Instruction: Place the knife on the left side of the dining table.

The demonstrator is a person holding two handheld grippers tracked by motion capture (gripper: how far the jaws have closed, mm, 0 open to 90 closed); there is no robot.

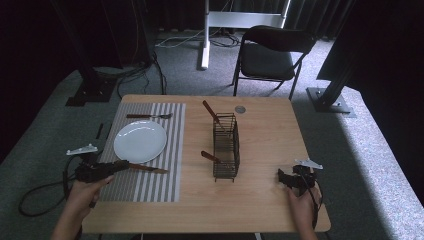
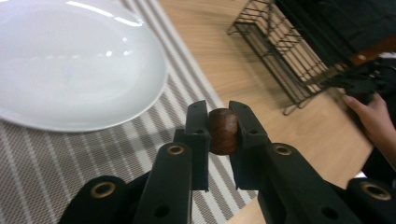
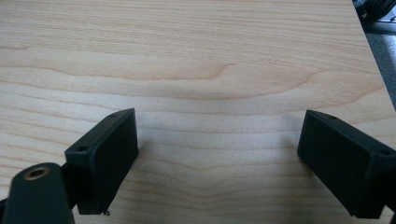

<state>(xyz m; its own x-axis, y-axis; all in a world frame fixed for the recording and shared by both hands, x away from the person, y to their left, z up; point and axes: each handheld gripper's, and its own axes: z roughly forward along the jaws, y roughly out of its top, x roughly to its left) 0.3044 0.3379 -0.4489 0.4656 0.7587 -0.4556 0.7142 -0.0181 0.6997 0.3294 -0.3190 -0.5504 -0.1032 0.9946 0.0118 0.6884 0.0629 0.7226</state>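
A knife (image 1: 148, 169) with a brown wooden handle (image 2: 222, 131) lies along the near edge of the white plate (image 1: 140, 141), its blade pointing right over the striped placemat (image 1: 165, 190). My left gripper (image 1: 120, 166) is shut on the handle's end, at the placemat's left. A fork (image 1: 150, 116) rests on the mat beyond the plate. The black wire cutlery basket (image 1: 226, 145) stands mid-table with two wooden-handled utensils (image 1: 212, 114) in it. My right gripper (image 1: 281, 178) hovers open above bare wood (image 3: 210, 70) near the front right corner, its jaws wide apart (image 3: 217, 154).
A small round grommet (image 1: 240, 109) sits in the tabletop behind the basket. A black folding chair (image 1: 270, 55) and a white stand (image 1: 205, 35) are beyond the table's far edge. Cables trail on the floor at left (image 1: 40, 200).
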